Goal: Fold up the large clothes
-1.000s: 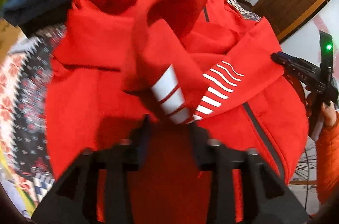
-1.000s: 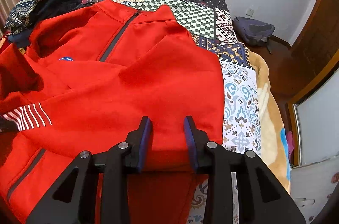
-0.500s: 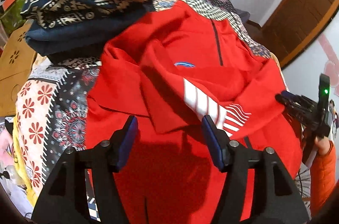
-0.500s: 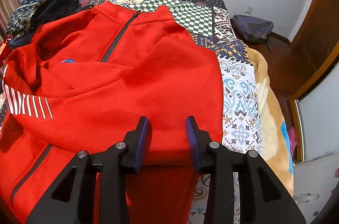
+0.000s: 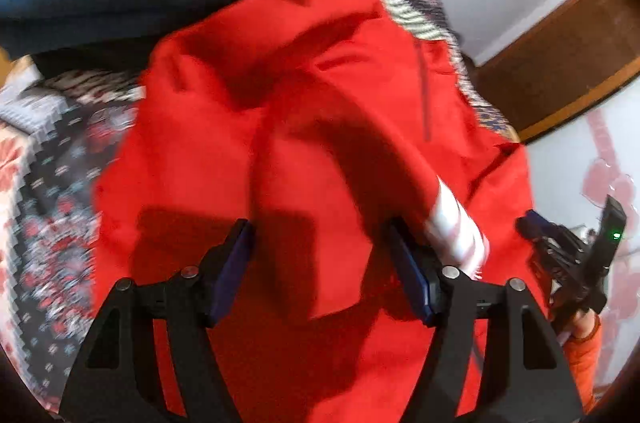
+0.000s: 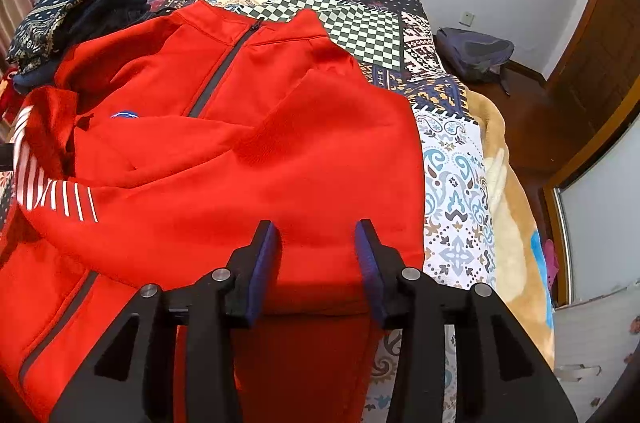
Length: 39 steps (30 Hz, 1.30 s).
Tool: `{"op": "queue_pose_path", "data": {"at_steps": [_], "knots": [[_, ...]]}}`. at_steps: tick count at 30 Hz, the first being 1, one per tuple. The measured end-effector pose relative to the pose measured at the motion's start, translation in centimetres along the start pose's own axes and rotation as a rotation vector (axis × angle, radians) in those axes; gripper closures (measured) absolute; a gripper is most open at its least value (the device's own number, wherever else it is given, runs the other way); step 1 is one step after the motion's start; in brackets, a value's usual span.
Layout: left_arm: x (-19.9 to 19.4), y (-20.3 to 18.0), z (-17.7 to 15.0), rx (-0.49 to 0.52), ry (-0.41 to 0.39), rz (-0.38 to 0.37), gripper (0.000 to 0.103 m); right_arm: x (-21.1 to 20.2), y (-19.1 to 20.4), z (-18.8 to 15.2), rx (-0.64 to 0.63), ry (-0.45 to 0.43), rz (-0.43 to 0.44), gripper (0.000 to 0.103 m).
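Red zip jacket [image 6: 248, 159] spread across the patchwork bedspread [image 6: 452, 159], reaching its right edge. Left gripper [image 5: 320, 255] has just let go of the striped sleeve [image 5: 456, 231], jaws spread and empty; right gripper [image 6: 316, 255], jaws parting, hovers over the folded side panel. Sleeve fold laid.

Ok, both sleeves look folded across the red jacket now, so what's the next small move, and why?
Probably bring the left tool down to the jacket's near hem. Both tools have just been opening with nothing pinched, and the striped cuff lies loose across the front. The right tool already hovers over the hem at its side, so matching grips there could likely carry the bottom up toward the collar.
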State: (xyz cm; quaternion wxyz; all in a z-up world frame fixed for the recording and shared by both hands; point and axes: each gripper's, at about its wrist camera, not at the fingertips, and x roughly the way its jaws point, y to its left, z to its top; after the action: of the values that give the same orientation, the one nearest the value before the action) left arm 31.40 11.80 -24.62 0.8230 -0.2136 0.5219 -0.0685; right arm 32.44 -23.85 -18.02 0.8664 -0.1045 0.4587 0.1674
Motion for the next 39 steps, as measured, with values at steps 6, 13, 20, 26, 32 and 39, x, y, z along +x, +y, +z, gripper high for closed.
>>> {"op": "queue_pose_path", "data": {"at_steps": [6,13,20,26,32,39], "knots": [[0.0,-2.4,0.4,0.105,-0.013,0.039,0.093,0.2,0.1,0.4,0.003,0.013,-0.005,0.063],[-6.9,-1.7,0.7,0.049,-0.071,-0.033,0.097,0.6,-0.9,1.0,0.059,0.014,0.0,0.062],[-12.4,-1.2,1.0,0.073,-0.144,0.079,0.097,1.0,-1.7,1.4,0.126,0.012,0.009,0.062],[-10.6,1.6,-0.8,0.021,-0.103,0.133,0.097,0.5,-1.8,1.4,0.14,0.013,-0.005,0.062],[-6.1,4.4,-2.5,-0.088,-0.023,0.087,0.062,-0.5,-2.1,1.3,0.165,0.015,0.011,0.062],[-0.8,4.5,-2.5,-0.148,0.05,0.038,0.062,-1.8,-2.6,0.9,0.198,0.016,0.032,0.062]]}}
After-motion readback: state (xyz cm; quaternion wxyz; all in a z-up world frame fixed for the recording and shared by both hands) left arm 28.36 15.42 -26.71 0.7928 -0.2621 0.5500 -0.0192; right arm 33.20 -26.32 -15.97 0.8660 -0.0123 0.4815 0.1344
